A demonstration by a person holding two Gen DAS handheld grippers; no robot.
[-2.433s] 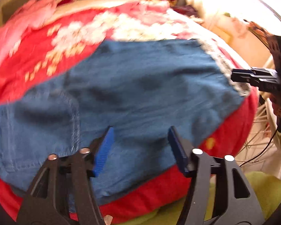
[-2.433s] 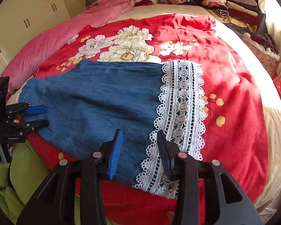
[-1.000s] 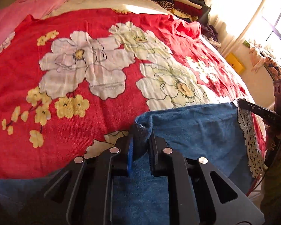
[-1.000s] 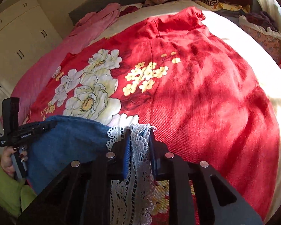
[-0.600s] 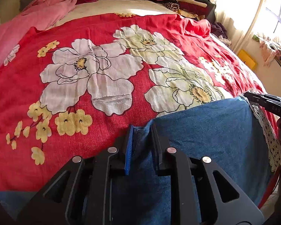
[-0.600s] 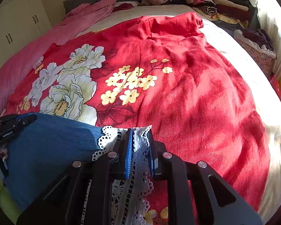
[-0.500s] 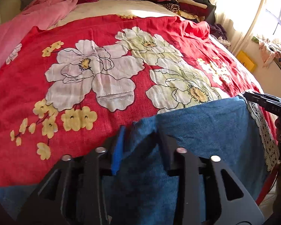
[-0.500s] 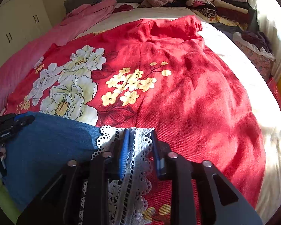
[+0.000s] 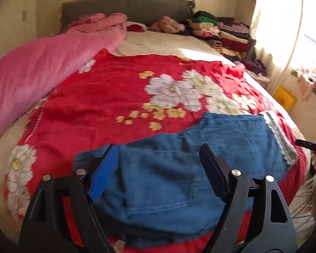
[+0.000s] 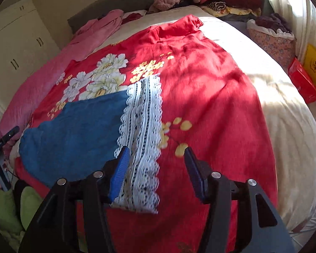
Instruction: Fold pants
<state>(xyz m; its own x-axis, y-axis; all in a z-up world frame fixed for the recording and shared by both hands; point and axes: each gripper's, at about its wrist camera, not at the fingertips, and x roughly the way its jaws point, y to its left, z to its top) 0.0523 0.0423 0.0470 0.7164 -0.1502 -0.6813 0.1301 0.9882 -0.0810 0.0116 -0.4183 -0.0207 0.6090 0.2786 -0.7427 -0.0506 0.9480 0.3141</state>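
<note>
Blue denim pants [image 9: 189, 164] lie folded flat on a red floral bedspread [image 9: 107, 97] near the bed's front edge, their white lace hem [image 10: 143, 139] at the right end. My left gripper [image 9: 158, 168] hovers above the denim's left part; its jaws are opening and no cloth is between them. My right gripper [image 10: 157, 168] hangs over the lace hem [image 9: 280, 139] and the bedspread [image 10: 210, 105]; its jaws are opening too, pads clear of the cloth. In the right wrist view the left gripper [image 10: 5, 138] shows at the far left edge.
A pink quilt [image 9: 38, 80] lies along the bed's left side. Stacks of folded clothes [image 9: 221, 33] sit at the headboard. A floral fabric basket [image 10: 271, 40], a red box [image 10: 303, 82] and a yellow box [image 10: 315, 67] stand beside the bed on the right.
Both grippers let go of the folded-over edge of the pants, their jaws spread apart, and both pulled back from the bed; the pants now lie flat, folded in half.
</note>
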